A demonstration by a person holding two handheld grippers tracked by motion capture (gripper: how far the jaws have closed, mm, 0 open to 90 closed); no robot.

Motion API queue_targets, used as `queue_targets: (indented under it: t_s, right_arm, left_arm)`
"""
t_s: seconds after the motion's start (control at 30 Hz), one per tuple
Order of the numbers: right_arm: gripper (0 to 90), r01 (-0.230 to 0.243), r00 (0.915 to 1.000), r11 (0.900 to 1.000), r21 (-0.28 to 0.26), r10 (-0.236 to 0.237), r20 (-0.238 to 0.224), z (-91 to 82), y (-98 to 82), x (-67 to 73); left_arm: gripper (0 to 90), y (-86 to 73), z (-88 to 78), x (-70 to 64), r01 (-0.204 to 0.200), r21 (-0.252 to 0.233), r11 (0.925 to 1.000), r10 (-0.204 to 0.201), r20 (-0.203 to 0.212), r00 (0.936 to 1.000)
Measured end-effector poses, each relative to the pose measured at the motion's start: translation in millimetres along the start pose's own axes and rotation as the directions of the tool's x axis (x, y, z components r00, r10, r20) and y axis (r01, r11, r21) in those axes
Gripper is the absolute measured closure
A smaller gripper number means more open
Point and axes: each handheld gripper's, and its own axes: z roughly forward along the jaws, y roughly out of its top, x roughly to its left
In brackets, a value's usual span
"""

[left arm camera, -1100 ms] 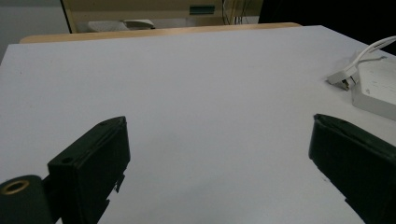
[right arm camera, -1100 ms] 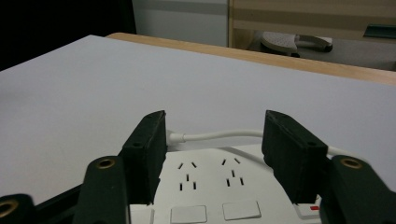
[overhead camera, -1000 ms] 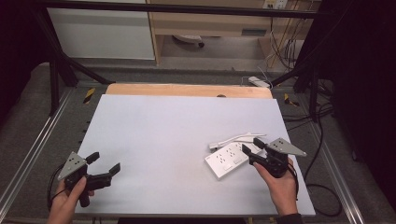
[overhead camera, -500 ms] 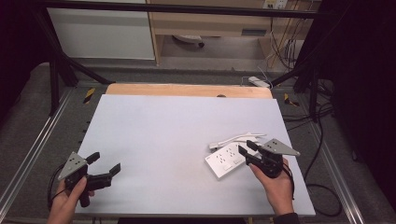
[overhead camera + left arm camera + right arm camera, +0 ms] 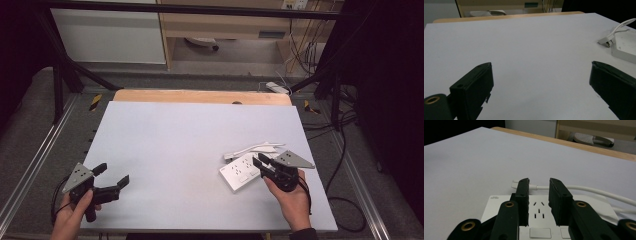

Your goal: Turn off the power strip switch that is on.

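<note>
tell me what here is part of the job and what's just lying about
In play, judging by the right gripper poised over it:
- white power strip
- its white cable and plug

Just about:
- left gripper, open and idle
- second power strip on the floor
- floor cables

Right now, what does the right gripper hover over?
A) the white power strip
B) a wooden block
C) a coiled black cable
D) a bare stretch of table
A: in the right gripper view, the right gripper has its narrowly parted jaws directly above the white power strip, its sockets showing between them.
</note>
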Motion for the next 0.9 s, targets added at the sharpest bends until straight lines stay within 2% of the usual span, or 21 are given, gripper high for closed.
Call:
queue_targets:
  t_s: [0.37, 0.9]
  right_arm:
    - [78.9, 0.011, 0.9999, 1.000, 0.015, -0.011, -0.013, 2.6, -4.4, 1.7]
    - [82.6, 0.001, 0.9999, 0.999, 0.049, -0.001, -0.011, 6.5, -9.7, -0.3]
  left_arm:
    - [5.2, 0.1, 0.0, 0.1, -0.003, -0.001, 1.0000, 0.003, -0.001, 1.0000]
    - [5.3, 0.2, -0.1, 0.1, -0.008, -0.001, 1.0000, 0.008, -0.001, 1.0000]
